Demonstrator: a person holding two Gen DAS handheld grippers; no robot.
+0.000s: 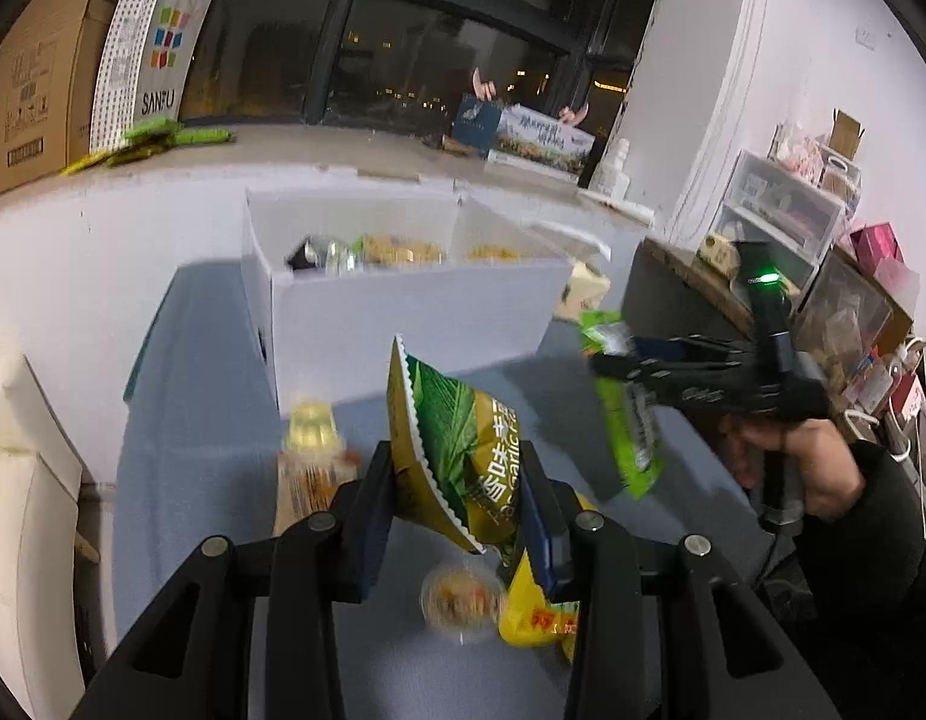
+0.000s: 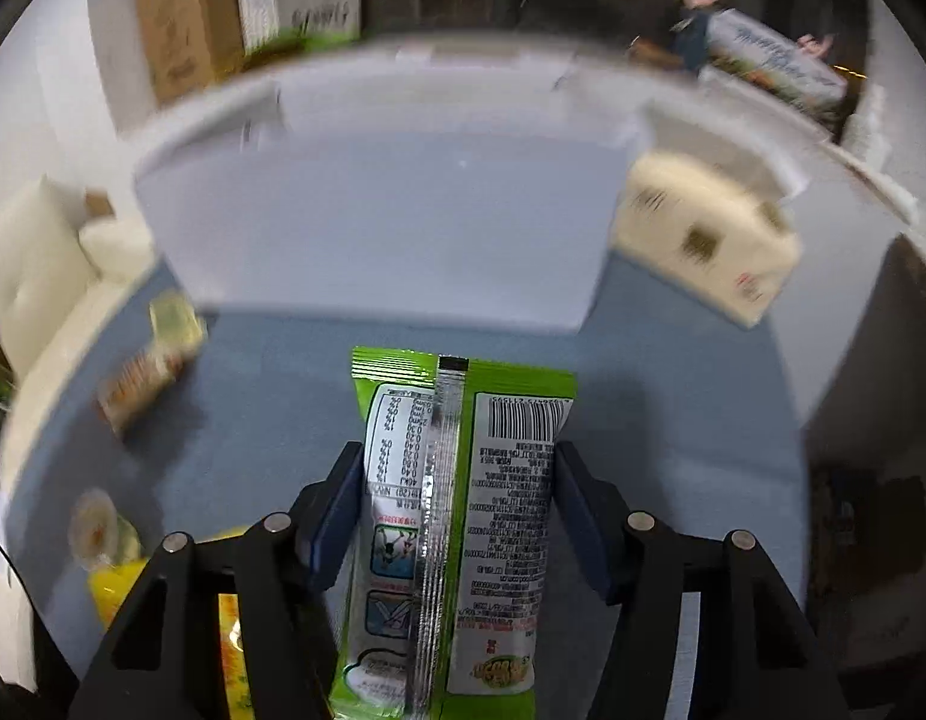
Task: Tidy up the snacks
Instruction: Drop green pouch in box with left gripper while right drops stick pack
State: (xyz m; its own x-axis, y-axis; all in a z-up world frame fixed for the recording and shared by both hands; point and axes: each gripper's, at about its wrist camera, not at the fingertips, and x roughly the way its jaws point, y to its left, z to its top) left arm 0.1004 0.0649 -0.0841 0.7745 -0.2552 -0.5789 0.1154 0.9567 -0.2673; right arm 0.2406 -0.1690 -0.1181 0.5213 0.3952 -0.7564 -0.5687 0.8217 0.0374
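A blue-grey worktop runs up to a white ledge under a dark night window; a cardboard box and a paper shopping bag lean on that ledge at far left, and clear drawer units crowd the right wall.

Straight ahead of both pairs of fingers stands a white divided box with snacks already inside. It blocks the way forward.

The left gripper has its fingers closed part-way on a green-and-yellow leaf-print snack bag, which stands up between them. Left of those fingers lies a yellow-topped packet; just below them sit a round clear-lidded cup and a yellow bag.

The right gripper, held by a hand in a dark sleeve, has a bright green snack packet between its fingers, its printed back facing the camera. Both pads lie against the packet's edges, with the packet off the worktop. Ahead and right of these fingers a cream carton rests beside the box.
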